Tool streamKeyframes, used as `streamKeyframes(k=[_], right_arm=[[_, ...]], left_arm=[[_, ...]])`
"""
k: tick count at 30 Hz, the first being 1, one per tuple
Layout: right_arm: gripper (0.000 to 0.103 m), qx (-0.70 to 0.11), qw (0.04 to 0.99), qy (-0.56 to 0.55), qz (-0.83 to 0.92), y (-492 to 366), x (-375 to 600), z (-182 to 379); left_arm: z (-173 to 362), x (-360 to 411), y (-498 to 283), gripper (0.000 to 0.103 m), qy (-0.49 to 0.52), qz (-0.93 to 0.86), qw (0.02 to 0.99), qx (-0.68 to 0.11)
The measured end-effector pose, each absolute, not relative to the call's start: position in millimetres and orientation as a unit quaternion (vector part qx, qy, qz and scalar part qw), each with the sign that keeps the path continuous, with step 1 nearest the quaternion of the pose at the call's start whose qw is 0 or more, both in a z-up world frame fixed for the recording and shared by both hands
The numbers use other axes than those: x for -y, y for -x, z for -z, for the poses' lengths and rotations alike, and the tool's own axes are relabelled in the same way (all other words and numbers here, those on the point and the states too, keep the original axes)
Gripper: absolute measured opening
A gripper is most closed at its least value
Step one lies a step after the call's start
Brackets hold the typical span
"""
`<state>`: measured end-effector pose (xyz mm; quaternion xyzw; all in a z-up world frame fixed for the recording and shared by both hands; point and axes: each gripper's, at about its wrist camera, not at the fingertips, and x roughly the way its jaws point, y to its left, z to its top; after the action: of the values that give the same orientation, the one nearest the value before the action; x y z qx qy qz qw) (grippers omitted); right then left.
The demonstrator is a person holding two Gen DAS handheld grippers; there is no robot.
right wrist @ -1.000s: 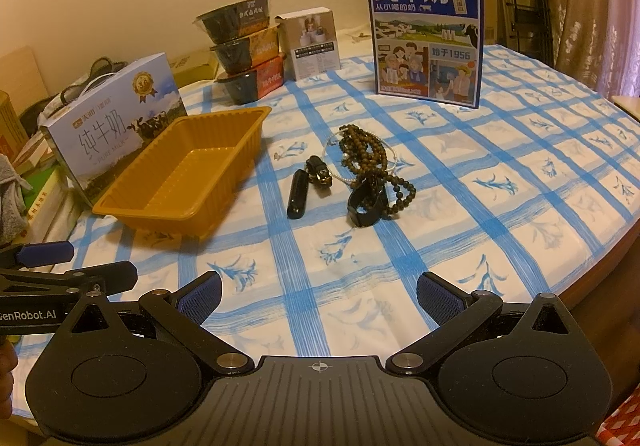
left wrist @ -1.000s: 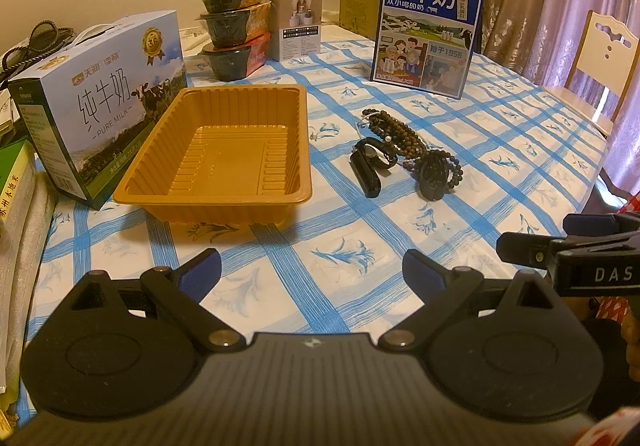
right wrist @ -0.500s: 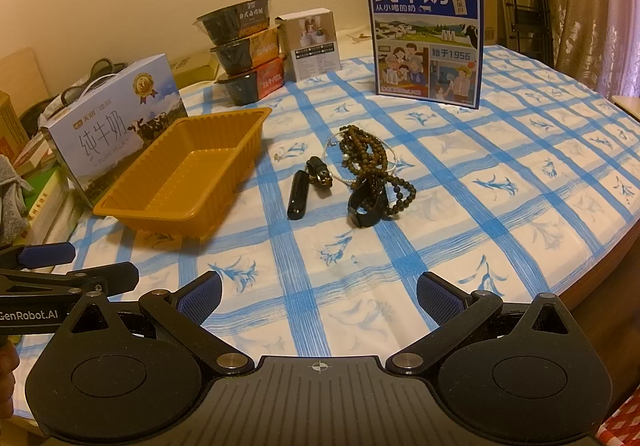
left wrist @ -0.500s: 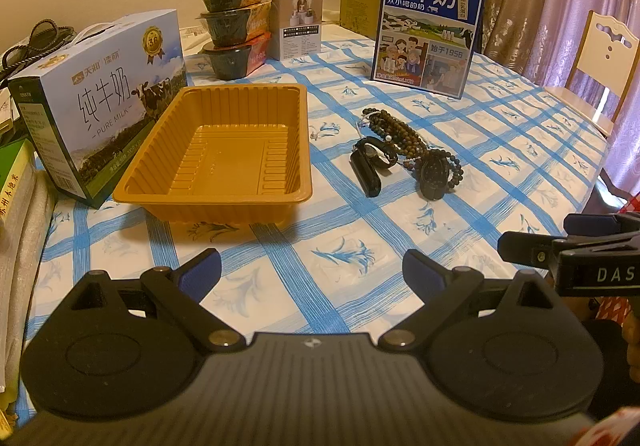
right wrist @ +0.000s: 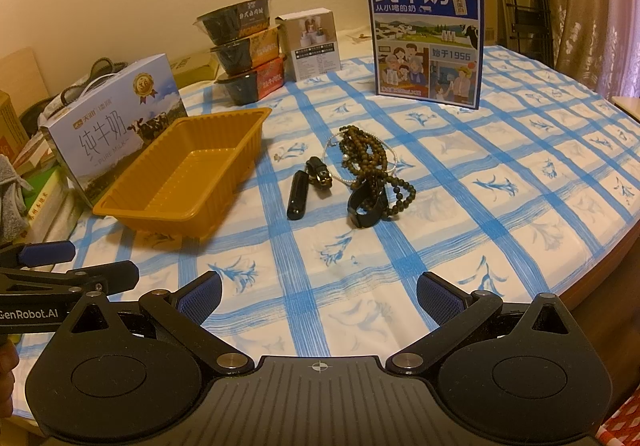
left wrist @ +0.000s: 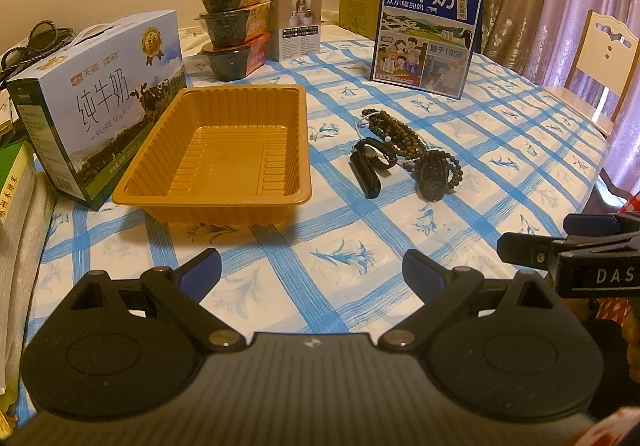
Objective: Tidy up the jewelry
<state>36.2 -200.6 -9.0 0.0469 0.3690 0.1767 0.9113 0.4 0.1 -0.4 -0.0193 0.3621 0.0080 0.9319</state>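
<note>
An empty orange plastic tray [left wrist: 224,149] [right wrist: 180,181] sits on the blue-checked tablecloth. To its right lies a small heap of jewelry: brown bead strings [left wrist: 396,129] [right wrist: 364,153], a black watch [left wrist: 370,159] [right wrist: 316,173] with its strap stretched out, a dark bracelet [left wrist: 434,175] [right wrist: 366,207] and a thin pearl chain [right wrist: 390,161]. My left gripper [left wrist: 311,272] is open near the table's front edge, well short of the tray. Beside it my right gripper [right wrist: 318,294] is also open, well short of the jewelry. Neither holds anything.
A pale milk carton [left wrist: 100,93] stands left of the tray, stacked food bowls [left wrist: 232,29] and a small white box [left wrist: 298,25] behind it. A blue milk box [left wrist: 426,41] stands behind the jewelry. A chair [left wrist: 600,65] is at far right. Books lie at the left edge.
</note>
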Motion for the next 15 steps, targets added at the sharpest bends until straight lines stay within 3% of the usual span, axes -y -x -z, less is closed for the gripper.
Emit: streamKeyframes(k=[15], right_arm=[[0.103, -0.369, 0.911, -0.047, -0.177, -37.4, 200.5, 9.5]], left_arm=[[0.5, -0.2, -0.4, 0.097, 0.02, -0.008, 0.932, -0.362]])
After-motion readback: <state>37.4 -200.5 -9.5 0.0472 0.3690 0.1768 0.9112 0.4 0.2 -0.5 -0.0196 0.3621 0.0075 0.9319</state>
